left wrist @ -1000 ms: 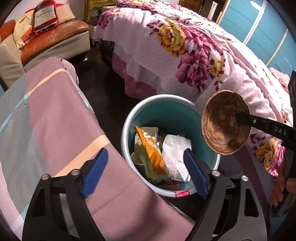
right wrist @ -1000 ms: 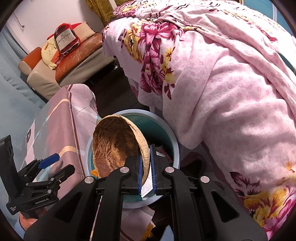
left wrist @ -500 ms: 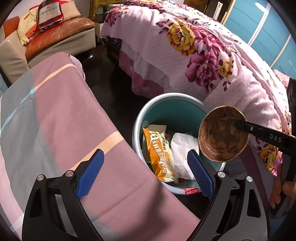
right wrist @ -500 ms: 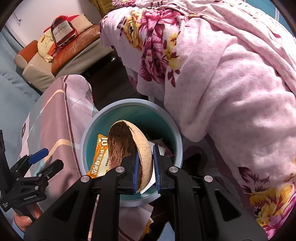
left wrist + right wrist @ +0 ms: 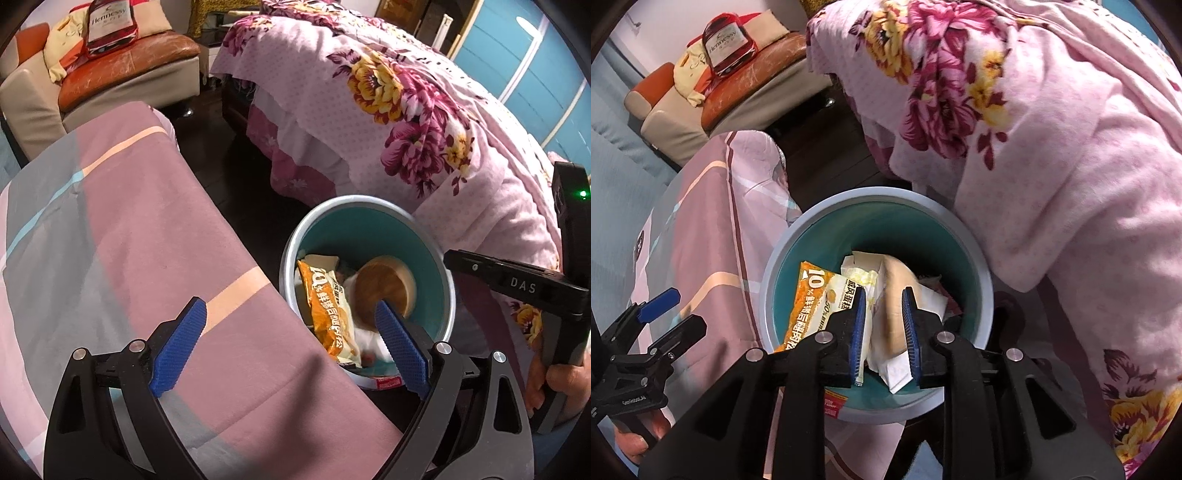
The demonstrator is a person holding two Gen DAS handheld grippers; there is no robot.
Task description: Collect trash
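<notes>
Two grippers are hanging over the trash bin (image 5: 982, 295), and I am holding one in each hand. My right gripper (image 5: 884, 332) is pointing down into the bin, its blue pads standing a little apart after having just been opening; nothing is pressed between them. Below them the brown bowl (image 5: 384, 291) is lying loose in the bin, blurred, on top of white paper (image 5: 897, 365). Just left of it, an orange snack wrapper (image 5: 328, 314) is leaning against the bin's near-left wall. My left gripper (image 5: 291, 347) is hovering nearer me and to the left, its jaws spread wide and empty over the striped pink cloth (image 5: 140, 236). The bin is standing on dark floor between that cloth on the left and the flowered pink bedspread (image 5: 1052, 147) on the right, whose edge is touching the rim. Farther off, at the room's far left, a bottle-shaped red cushion (image 5: 727, 40) is resting on an orange and beige sofa (image 5: 122, 74).
</notes>
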